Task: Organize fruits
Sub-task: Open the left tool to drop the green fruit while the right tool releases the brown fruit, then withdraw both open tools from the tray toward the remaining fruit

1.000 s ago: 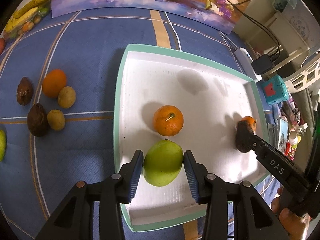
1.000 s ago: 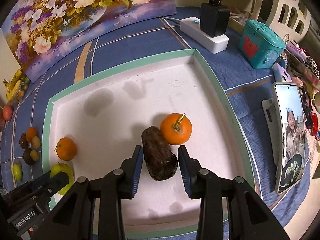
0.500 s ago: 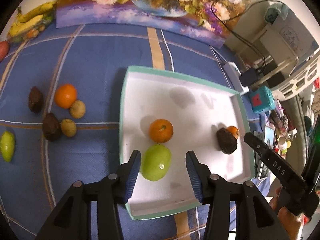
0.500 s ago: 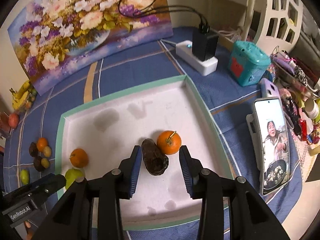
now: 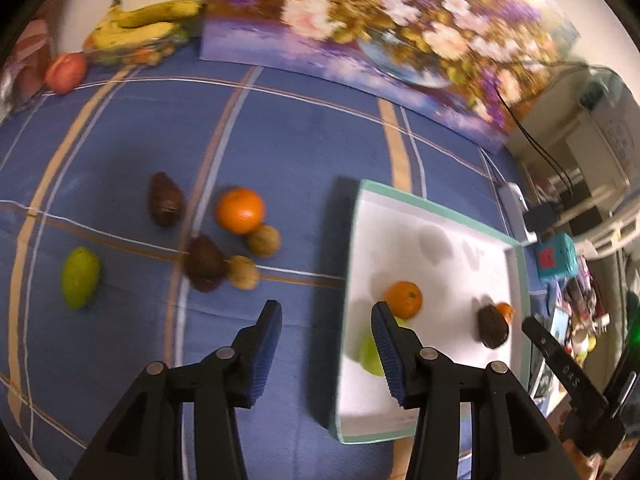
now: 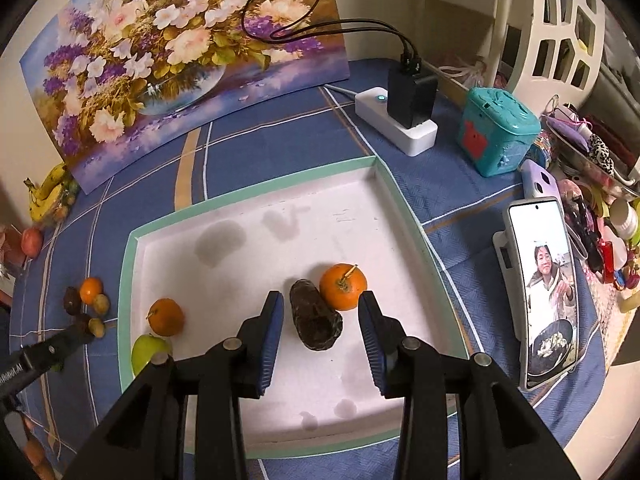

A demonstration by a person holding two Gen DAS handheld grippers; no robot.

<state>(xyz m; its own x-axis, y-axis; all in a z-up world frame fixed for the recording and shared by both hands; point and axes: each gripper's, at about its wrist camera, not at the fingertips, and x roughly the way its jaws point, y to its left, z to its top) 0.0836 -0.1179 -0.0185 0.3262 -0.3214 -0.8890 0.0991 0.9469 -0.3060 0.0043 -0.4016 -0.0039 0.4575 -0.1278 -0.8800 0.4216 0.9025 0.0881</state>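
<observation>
Fruits still loose on bench left of tray [image 5: 436, 208], e.g. orange [image 5: 240, 211] touching a brown fruit [image 5: 263, 241]; left gripper [image 5: 326, 350] & right gripper [image 6: 320, 338] fingers open, empty, so grabbing one may roll its neighbours away.

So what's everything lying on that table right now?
tray: one, white with green rim, middle of the blue cloth
fruit in tray: two oranges, one dark avocado, one green mango
fruit on cloth, left of tray: one orange, two dark avocados, two tan round fruits, one green mango
bananas: one yellow bunch, far left corner
flower painting: one, leaning at the back
power strip: one, white, back right
teal box: one, right
phone: one, right
left gripper: black, open, empty
right gripper: black, open, above the avocado
</observation>
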